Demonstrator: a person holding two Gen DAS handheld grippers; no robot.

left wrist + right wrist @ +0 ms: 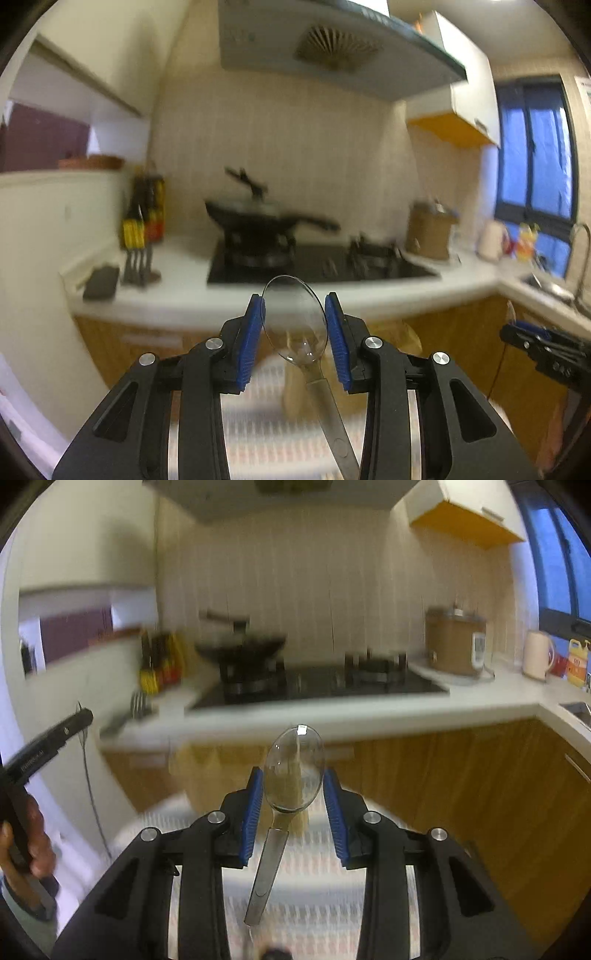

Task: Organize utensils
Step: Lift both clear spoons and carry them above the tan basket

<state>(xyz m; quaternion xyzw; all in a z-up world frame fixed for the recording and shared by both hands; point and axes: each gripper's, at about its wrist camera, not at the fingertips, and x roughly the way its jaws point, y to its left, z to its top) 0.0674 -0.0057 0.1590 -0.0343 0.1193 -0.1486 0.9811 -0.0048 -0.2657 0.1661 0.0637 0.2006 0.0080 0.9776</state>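
My left gripper point(294, 328) is shut on the bowl of a clear plastic spoon point(295, 317), its handle pointing down toward me. My right gripper point(293, 799) is shut on the bowl of a second clear plastic spoon point(293, 771), handle also hanging down. Both are held in the air in front of the kitchen counter point(177, 295), above a patterned cloth point(306, 878). The right gripper's body shows at the right edge of the left wrist view point(543, 347); the left gripper's body and the hand holding it show at the left of the right wrist view point(48, 738).
On the counter stand a wok point(255, 218) on a black hob point(317, 262), sauce bottles point(146, 210), metal forks in a holder point(138, 262), a brown rice cooker point(454, 642), a kettle point(535, 653) and a sink point(578, 709). Wooden cabinets point(461, 775) lie below.
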